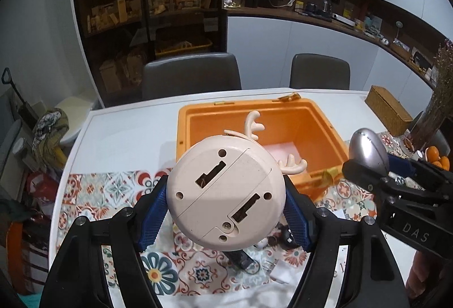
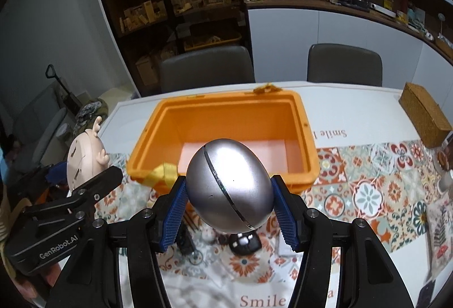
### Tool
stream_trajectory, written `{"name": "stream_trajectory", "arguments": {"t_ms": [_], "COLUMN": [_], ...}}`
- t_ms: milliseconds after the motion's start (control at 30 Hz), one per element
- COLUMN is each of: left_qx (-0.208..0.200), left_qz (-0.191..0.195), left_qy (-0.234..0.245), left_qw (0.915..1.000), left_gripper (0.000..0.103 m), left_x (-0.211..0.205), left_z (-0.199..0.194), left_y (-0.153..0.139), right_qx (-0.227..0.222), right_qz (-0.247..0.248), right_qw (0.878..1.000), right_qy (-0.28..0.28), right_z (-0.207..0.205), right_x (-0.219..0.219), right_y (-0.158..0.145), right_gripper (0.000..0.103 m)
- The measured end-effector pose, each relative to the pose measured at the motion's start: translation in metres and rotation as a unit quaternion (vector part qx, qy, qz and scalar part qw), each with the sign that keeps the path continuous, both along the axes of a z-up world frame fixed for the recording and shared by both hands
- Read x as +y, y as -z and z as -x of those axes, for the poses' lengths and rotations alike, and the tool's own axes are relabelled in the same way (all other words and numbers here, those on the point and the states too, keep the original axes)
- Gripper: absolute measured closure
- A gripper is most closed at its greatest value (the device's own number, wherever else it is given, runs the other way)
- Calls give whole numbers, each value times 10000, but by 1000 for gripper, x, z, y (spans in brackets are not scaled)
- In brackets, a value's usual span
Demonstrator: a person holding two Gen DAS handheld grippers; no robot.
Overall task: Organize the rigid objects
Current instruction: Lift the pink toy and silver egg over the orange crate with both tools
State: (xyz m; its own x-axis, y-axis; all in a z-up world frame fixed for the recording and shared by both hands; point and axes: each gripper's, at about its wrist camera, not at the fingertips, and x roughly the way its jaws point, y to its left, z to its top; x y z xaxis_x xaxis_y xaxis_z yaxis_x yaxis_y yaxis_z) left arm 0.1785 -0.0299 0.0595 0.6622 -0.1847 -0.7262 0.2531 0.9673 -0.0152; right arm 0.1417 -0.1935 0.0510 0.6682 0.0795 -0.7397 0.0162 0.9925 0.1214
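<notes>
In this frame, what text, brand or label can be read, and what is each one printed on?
"DAS": on the body of the right gripper, seen from the left wrist view.
"GenRobot.AI": on the body of the left gripper, seen from the right wrist view.
"Smile": on the tablecloth, near edge.
"Smile", upside down and cut off: on the tablecloth beside the orange bin.
Shelf box labels: too small to read.

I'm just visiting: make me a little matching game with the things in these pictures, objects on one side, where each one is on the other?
Things:
1. pink antlered gadget
2. silver egg-shaped object
3. orange bin
4. woven box

Places:
A. on the table, open, behind both tools
B. clamped in the right tool
C. at the table's far right
D. clamped in the left tool

Pairs: 1-D, 2-B, 3-A, 4-C
</notes>
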Motion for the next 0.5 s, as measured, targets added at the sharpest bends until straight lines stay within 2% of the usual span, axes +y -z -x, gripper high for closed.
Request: {"name": "stream_trajectory", "arguments": {"t_ms": [167,300,500], "left_qx": [-35,83,368], "left_qz": [-80,-59,-103], "left_qy": [83,129,157], "left_qw": [9999,9999,9991], "left_gripper": [29,29,29], "left_x": [-5,-7,-13], "left_z": [-14,-30,-56], "left_y": [-7,-7,2], "right_qx": [44,166,338], "right_qz": [91,33,229], "right_qw": [9999,9998,9991], "right_qy": [12,-135,-113], "right_z": [-18,-35,-65], "right_x": [-1,-2,-4], "right_y": [-7,-8,-7], "right_gripper": [45,45,45]}}
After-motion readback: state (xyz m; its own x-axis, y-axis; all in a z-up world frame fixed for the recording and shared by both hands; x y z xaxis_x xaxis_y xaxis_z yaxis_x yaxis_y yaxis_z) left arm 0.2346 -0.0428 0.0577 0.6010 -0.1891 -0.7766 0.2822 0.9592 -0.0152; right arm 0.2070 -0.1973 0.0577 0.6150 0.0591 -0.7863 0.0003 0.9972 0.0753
